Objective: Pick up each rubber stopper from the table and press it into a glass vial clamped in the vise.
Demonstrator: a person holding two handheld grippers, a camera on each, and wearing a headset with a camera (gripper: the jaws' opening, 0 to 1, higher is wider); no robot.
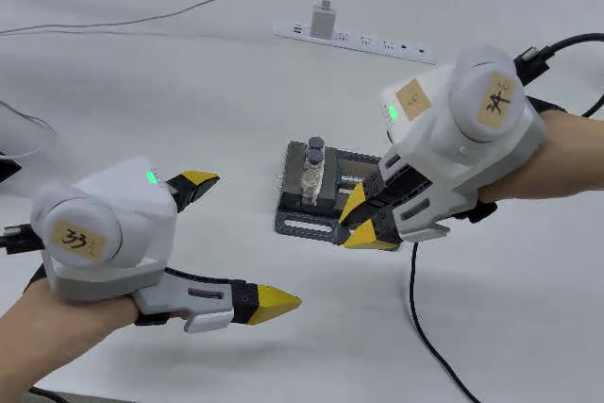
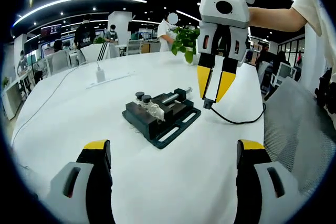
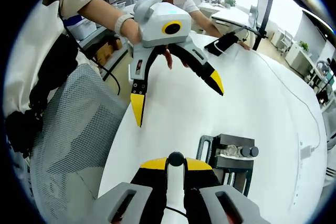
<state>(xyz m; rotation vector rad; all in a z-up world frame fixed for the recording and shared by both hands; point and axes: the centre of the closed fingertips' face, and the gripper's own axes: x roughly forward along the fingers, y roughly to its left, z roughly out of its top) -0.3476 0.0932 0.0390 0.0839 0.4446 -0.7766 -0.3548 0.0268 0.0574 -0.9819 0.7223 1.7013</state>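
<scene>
Clamped between the jaws of the right gripper [image 3: 176, 165] is a small dark rubber stopper [image 3: 176, 158], pinched at the very tips as seen in the right gripper view. In the head view the right gripper [image 1: 361, 219] is held low, just beside the right edge of the vise [image 1: 300, 224], with its tips drawn together. The left gripper [image 1: 236, 238] is held with its jaws spread wide and nothing between them, nearer the person and well apart from the vise. The vise is set on the white table [image 1: 189, 73], and glass vials [image 1: 311, 176] are gripped upright in it. A dark cap [image 1: 314, 146] is seen on at least one of them, and which mouth is open cannot be told. The step in hand is judged to be the carrying of the stopper to a vial. It is best done if the stopper is brought over the open mouth from above, lined up with the vial's axis, and then pressed straight down. Since it is held only at the tips, a sideways push could see it rolled out of the grip or the glass levered in the clamp. The pinch should be loosened only once the stopper is felt to be seated.
</scene>
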